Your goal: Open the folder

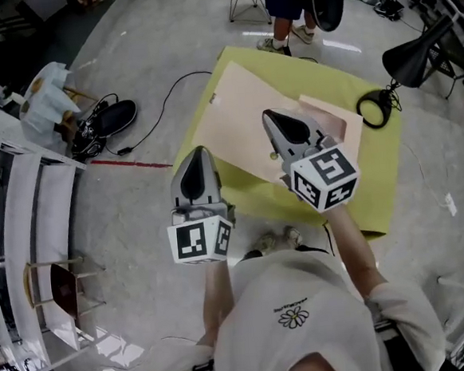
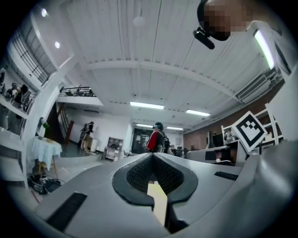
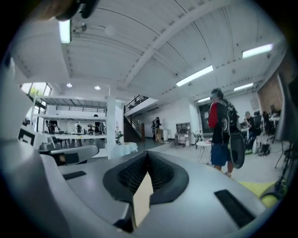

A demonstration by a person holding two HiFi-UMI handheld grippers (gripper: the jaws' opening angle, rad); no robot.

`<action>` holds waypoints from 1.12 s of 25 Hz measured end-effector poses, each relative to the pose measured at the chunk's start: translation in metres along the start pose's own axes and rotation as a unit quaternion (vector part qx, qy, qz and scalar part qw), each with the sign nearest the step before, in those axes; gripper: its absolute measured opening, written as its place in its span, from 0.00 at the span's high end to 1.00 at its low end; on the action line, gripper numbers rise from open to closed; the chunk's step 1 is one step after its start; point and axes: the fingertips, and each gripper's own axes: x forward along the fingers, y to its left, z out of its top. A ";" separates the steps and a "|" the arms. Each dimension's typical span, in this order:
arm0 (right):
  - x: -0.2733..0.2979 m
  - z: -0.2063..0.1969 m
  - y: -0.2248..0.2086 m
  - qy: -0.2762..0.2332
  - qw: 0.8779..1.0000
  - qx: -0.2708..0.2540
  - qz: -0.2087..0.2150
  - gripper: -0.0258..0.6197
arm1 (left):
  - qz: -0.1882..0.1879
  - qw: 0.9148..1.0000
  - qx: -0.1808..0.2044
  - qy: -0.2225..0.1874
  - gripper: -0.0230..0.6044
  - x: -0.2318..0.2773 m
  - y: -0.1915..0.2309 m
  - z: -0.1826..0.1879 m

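Left gripper [image 1: 199, 153]: you are holding it up in the air over the near left edge of the table [image 1: 381, 197]. Its jaws are pressing together on nothing.
Left gripper view: the pads [image 2: 139, 174] are meeting at the tip, and the gripper is pointing out across the room toward the ceiling lights.
Right gripper [image 1: 268, 117]: you are holding it up over the folder, its jaws likewise sitting together and carrying nothing.
Right gripper view: the 2 pads [image 3: 160, 174] are touching at the tip. 1 person with a backpack [image 3: 222, 135] is standing beyond them.
Folder [image 1: 239, 124]: it is lying flat on the yellow cloth that is covering the table, below both grippers and touching neither. 1 pinker flap is showing at its right side, and I cannot tell whether it is fully open.
Black cord [image 1: 376, 107]: it is lying coiled on the cloth, to the right of the folder.
Black lamp [image 1: 414, 54]: it is standing past the table's far right corner.
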 end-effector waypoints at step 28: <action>-0.192 -0.051 -0.085 -0.008 0.970 -0.018 -0.244 0.94 | -0.171 0.984 0.049 -0.019 0.94 0.047 -0.154 -0.012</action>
